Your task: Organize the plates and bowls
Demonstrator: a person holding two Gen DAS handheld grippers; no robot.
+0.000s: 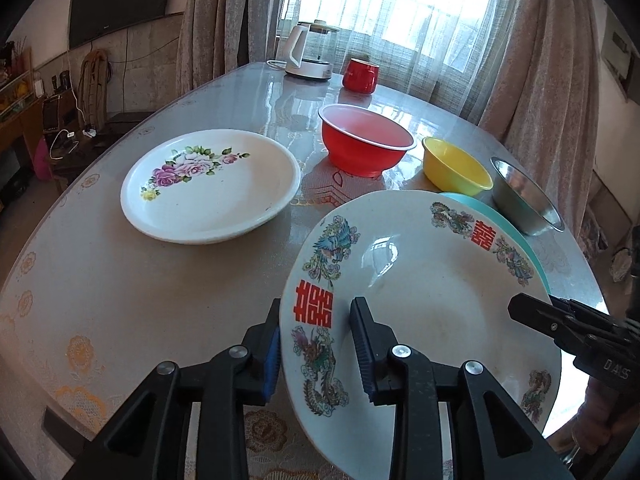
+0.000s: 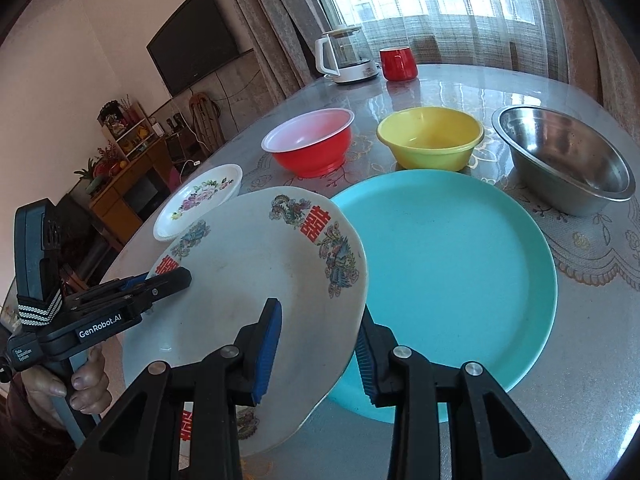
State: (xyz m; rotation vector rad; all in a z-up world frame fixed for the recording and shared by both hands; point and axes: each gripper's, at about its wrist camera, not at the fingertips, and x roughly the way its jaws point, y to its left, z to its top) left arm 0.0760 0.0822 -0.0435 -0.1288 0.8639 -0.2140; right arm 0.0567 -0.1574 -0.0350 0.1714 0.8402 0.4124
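Blue rubber pads lined both pairs of tongs, and each pair was clamped on the rim of the same white plate [image 1: 420, 300], one painted with dragons, birds and red characters. In the left wrist view the left tongs [image 1: 316, 344] bit the plate's rim at lower centre, one pad under the edge and one on the painted border. The right tongs [image 2: 316, 344] gripped the opposite rim in the right wrist view, again with a pad on each face. The plate hung tilted, partly over a turquoise plate [image 2: 460, 280] that lay flat on the table [image 1: 140, 300]; whether the two touched I cannot tell. The left tongs also showed at the left edge of the right wrist view, with a hand [image 2: 80, 388] on the handle below.

Further out, a white plate with pink flowers [image 1: 208, 188] sat left of centre in the left view. Behind it stood a red bowl [image 1: 364, 144], a yellow bowl [image 1: 456, 172] and a steel bowl [image 1: 528, 200] in a row running right. At the far end of the table, by the curtained window, stood a white kettle [image 1: 308, 52] and a red cup [image 1: 360, 74].
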